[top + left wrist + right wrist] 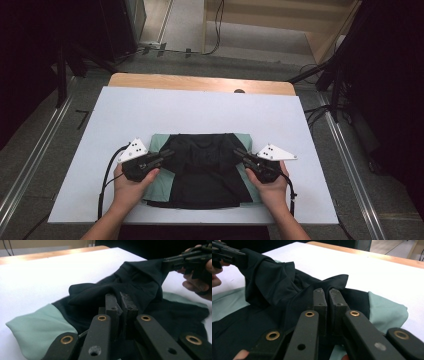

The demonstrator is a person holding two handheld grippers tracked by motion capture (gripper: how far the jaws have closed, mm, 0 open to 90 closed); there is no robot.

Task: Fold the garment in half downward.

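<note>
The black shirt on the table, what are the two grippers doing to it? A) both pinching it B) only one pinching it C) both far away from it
A: the left gripper and the right gripper each have their jaws closed on a fold of the black shirt.

A soft, matt cloth shirt [202,170], black with pale green sleeves, lies on a smooth white sheet [150,112] over a wooden table [200,82]. Both grippers [121,298] [325,293] are matt black plastic with brass-coloured rivets and rough, worn jaw pads.
</note>
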